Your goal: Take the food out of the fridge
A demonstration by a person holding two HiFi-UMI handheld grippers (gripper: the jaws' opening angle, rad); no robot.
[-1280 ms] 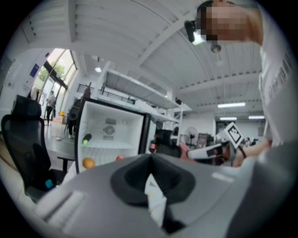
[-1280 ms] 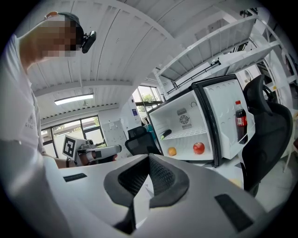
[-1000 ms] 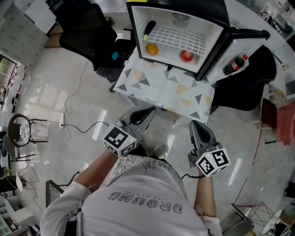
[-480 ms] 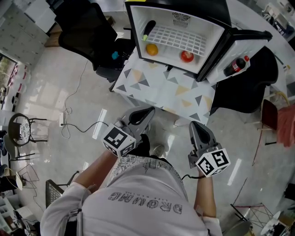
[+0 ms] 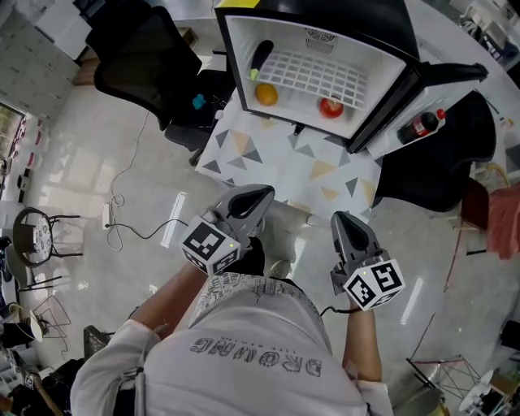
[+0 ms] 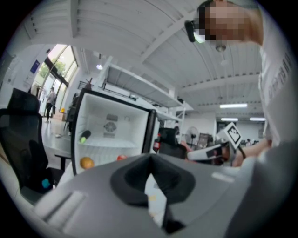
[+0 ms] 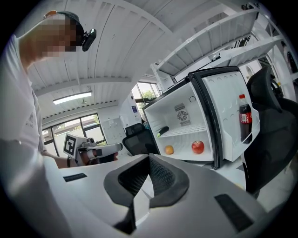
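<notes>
**A:** What's the biggest thing in front of the person?

**B:** A small fridge [image 5: 325, 10] at the far edge of a bench [image 5: 292, 162] covered in a triangle-patterned cloth. Its door [image 5: 398, 101] is swung fully open to the right. I'd say that's so both shelves can be reached straight on.

**A:** And the person?

**B:** Standing back from the bench's near edge, holding one tool in each hand at about waist height. The left tool [image 5: 260, 195] and the right tool [image 5: 345, 219] both point roughly level toward the fridge. On each, the jaws are pressed together with nothing between them. They are well short of the food, so this looks like the approach, with no grasp begun.

**A:** Where is the food?

**B:** All of it is inside the fridge. A dark, long vegetable with a green end [image 5: 261, 58] lies at the left edge of the white wire shelf [image 5: 313, 71]. Below, on the fridge floor, an orange [image 5: 266, 94] sits by the front left corner. A red round fruit [image 5: 331, 106] sits toward the front right. They lie well apart, so each could probably be taken on its own.

**A:** Anything smaller?

**B:** A dark drink bottle with a red label [image 5: 420, 126] stands in the door pocket.
</notes>
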